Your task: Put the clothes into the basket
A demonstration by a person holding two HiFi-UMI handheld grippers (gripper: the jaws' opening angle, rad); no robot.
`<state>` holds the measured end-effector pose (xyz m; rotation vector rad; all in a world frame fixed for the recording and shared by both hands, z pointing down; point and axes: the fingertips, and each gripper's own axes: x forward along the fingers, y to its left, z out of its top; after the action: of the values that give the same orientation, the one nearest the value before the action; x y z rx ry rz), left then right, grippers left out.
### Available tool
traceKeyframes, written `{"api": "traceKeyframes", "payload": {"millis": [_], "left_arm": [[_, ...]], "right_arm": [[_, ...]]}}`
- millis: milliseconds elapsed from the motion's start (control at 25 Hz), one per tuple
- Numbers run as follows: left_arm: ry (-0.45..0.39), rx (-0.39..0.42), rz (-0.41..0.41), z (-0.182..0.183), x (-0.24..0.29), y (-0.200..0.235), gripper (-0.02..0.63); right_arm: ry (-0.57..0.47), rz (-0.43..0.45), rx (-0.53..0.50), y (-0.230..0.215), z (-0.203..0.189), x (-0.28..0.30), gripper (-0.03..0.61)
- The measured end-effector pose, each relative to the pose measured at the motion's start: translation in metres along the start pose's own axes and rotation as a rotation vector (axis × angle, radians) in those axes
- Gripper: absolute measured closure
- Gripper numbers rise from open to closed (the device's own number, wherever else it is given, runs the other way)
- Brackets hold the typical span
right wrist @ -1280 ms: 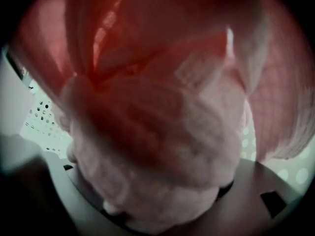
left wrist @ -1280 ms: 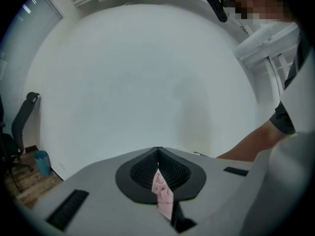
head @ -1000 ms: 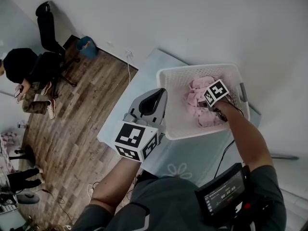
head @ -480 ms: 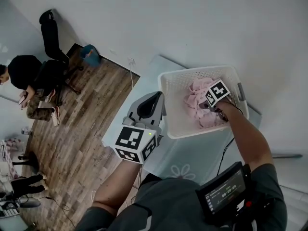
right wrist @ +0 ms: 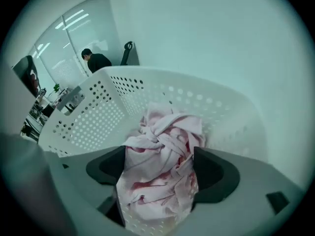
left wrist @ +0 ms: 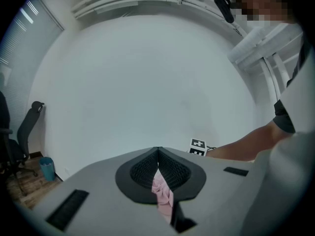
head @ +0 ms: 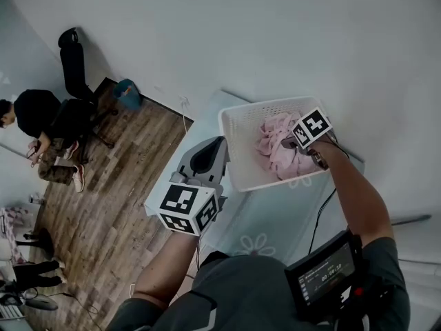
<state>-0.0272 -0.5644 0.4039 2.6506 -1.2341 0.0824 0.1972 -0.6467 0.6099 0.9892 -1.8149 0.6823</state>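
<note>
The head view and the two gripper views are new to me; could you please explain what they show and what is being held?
A person holds a two-jaw gripper in each hand; the marker cubes belong to them. The head view looks down from the person's head onto a pale table bearing a white perforated basket of pink clothes. Each gripper view looks along its own jaws. The left gripper, outside the basket, is shut on a pink scrap of cloth. The right gripper is inside the basket, jaws apart with the clothes bunched between them.
</note>
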Motion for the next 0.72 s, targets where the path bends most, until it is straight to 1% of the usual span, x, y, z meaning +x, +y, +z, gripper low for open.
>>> {"api": "traceKeyframes", "payload": {"millis": [120, 200, 400, 560, 640, 720], "left_arm": [[-0.02, 0.011, -0.007, 0.008, -0.009, -0.015, 0.604], [-0.03, 0.019, -0.01, 0.011, -0.016, -0.025, 0.605], [-0.048, 0.045, -0.022, 0.023, -0.037, -0.052, 0.604], [-0.057, 0.052, -0.01, 0.02, -0.049, -0.069, 0.604], [-0.063, 0.042, 0.002, 0.019, -0.058, -0.078, 0.604], [-0.068, 0.037, 0.009, 0.02, -0.066, -0.086, 0.604]], "right_arm": [[-0.105, -0.04, 0.007, -0.001, 0.015, -0.036, 0.149], [-0.176, -0.045, 0.021, 0.002, 0.02, -0.058, 0.149], [-0.391, -0.005, 0.084, 0.021, 0.027, -0.124, 0.15], [-0.528, 0.039, 0.094, 0.039, 0.013, -0.162, 0.16], [-0.596, 0.054, 0.107, 0.047, 0.001, -0.185, 0.192], [-0.667, 0.055, 0.126, 0.052, -0.01, -0.212, 0.247]]}}
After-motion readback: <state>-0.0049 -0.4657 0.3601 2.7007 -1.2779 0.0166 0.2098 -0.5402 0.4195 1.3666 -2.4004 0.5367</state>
